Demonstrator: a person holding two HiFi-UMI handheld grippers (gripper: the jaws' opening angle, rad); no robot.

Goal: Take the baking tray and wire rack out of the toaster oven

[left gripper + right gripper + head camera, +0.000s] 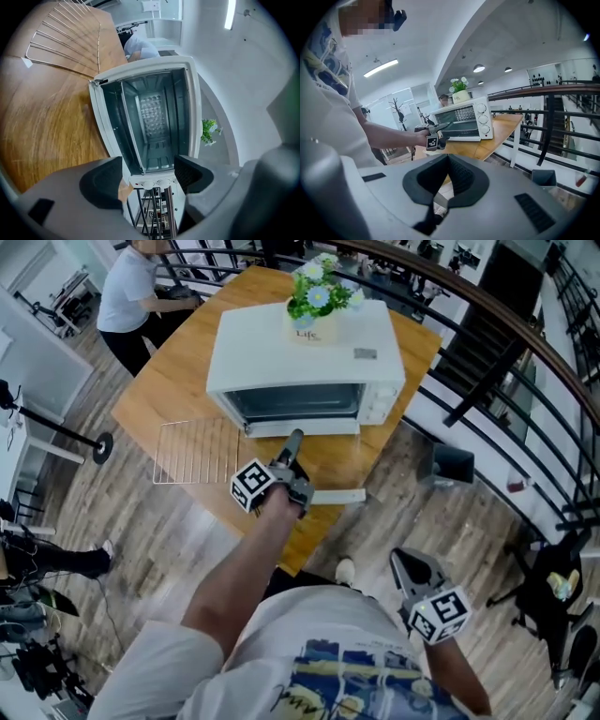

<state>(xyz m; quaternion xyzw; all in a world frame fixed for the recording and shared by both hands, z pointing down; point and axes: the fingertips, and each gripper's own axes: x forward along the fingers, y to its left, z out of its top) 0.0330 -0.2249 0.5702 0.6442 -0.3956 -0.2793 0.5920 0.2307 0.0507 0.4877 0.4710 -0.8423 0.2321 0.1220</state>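
Note:
The white toaster oven [305,367] stands on a wooden table [169,381] with its door [110,136] folded down. Its inside [154,126] looks bare as far as the back wall. To the oven's left the wire rack [192,451] [65,40] lies flat on the table. A pale flat piece [337,495] rests near the table's front edge; I cannot tell what it is. My left gripper [294,439] [149,171] is open, its tips just in front of the door with nothing between them. Down by the person's body, my right gripper [403,561] [447,161] is shut and empty.
A flower pot [314,310] sits on top of the oven. Another person [131,287] is at the table's far left corner. A dark railing [497,352] runs along the right, with a dark bin [452,465] beside it. Stands and cables line the floor at left.

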